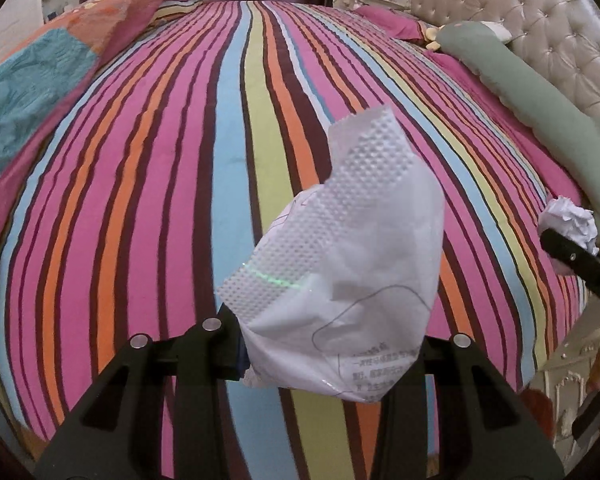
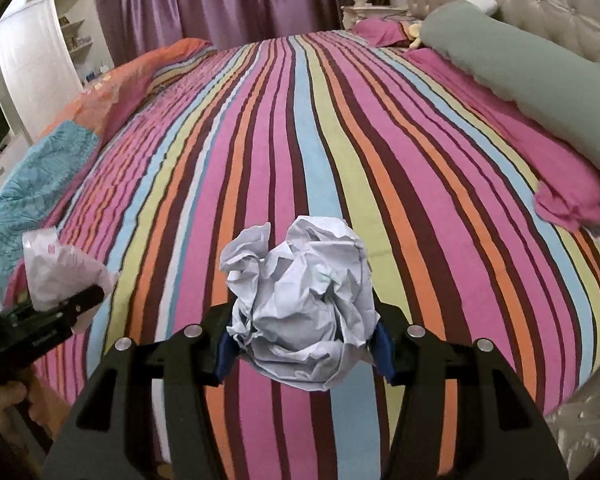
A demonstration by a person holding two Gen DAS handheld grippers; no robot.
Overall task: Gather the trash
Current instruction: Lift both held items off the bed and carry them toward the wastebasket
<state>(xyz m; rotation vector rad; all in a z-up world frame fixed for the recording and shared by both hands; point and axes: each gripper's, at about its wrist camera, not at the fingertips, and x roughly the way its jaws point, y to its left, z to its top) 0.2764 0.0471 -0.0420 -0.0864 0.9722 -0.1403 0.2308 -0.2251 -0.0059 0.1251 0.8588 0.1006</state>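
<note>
My left gripper (image 1: pixel 324 344) is shut on a white plastic wrapper (image 1: pixel 340 256) with an embossed strip and printed text, held above the striped bedspread (image 1: pixel 180 184). My right gripper (image 2: pixel 304 340) is shut on a crumpled ball of white paper (image 2: pixel 300 296), also held over the striped bedspread (image 2: pixel 340 140). Each gripper shows in the other view: the right one with its paper ball (image 1: pixel 572 224) at the right edge, the left one with its wrapper (image 2: pixel 56 272) at the left edge.
A folded orange and teal quilt (image 1: pixel 40 76) lies along the bed's left side. A long green bolster (image 2: pixel 532 80) and pink pillows lie against the tufted headboard (image 1: pixel 540 28) at right. Purple curtains (image 2: pixel 220 0) hang behind; white shelving (image 2: pixel 40 60) stands left.
</note>
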